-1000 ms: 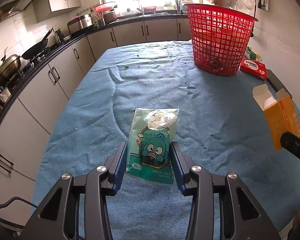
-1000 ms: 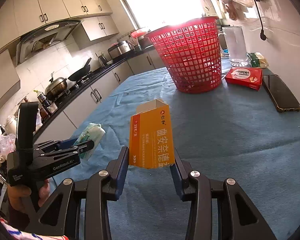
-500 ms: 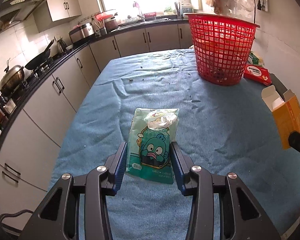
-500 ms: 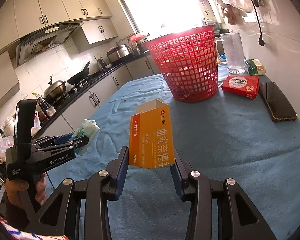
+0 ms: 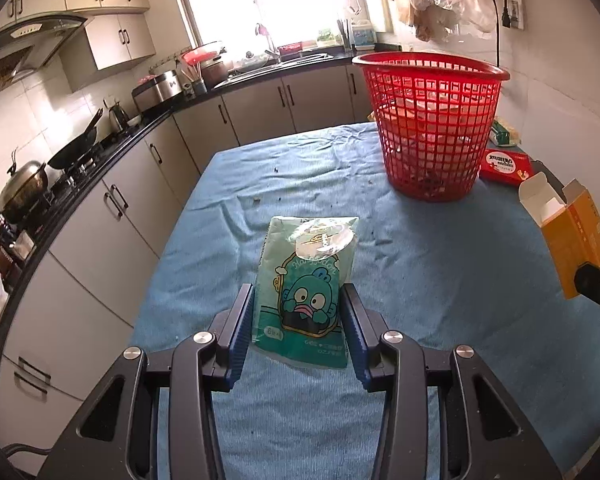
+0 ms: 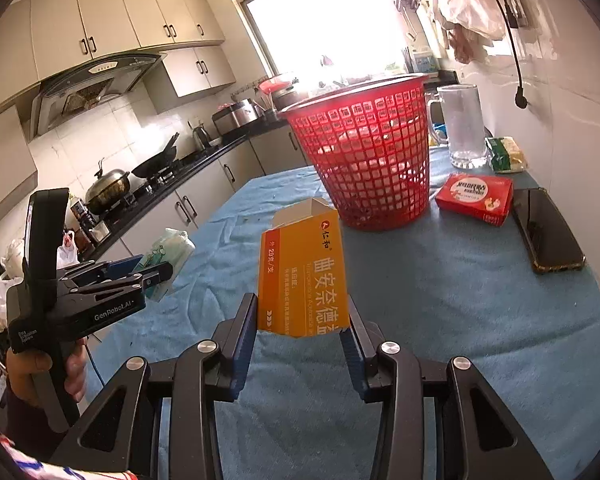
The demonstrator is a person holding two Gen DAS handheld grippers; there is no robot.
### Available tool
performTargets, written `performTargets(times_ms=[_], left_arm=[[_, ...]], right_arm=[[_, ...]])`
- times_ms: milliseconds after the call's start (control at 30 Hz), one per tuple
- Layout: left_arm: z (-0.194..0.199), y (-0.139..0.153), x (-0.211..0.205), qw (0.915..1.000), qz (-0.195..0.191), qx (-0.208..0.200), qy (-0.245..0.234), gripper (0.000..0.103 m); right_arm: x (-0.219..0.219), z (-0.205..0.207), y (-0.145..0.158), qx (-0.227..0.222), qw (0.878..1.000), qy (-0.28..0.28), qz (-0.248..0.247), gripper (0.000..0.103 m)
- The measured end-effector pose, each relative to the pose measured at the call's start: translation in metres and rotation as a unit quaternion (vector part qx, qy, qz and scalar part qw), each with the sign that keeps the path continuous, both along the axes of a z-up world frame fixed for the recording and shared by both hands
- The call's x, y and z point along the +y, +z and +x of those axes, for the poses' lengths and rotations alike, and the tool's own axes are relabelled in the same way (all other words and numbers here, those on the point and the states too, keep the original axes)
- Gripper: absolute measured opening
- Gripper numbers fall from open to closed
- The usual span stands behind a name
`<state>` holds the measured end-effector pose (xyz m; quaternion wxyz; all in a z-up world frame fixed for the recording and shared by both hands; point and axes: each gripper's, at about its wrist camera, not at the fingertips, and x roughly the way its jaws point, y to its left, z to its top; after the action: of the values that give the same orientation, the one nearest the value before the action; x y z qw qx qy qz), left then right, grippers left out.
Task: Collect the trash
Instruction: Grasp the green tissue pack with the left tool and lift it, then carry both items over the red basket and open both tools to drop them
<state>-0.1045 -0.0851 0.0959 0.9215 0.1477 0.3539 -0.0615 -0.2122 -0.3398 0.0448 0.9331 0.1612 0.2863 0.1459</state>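
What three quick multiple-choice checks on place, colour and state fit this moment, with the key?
1. The red box lies: A in the basket; B on the cloth beside the basket; C in a hand-held gripper.
2. The basket is: A blue; B white; C red.
3. The left hand-held gripper is: A shut on the green packet; B open; C out of view.

Key: B, it rests on the blue cloth near the phone; C, red mesh; A, both pads press the packet's sides.
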Motion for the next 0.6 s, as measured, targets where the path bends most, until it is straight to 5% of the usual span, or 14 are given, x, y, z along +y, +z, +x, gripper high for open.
performTargets(times_ms=[600], left_arm=[[0.019,0.025,-0.016,0.9994,0.016,-0.026,-0.014,0.041]], right_arm=[[-0.016,0.012,0.024,-0.026,0.999,-0.008,-0.017,0.043]])
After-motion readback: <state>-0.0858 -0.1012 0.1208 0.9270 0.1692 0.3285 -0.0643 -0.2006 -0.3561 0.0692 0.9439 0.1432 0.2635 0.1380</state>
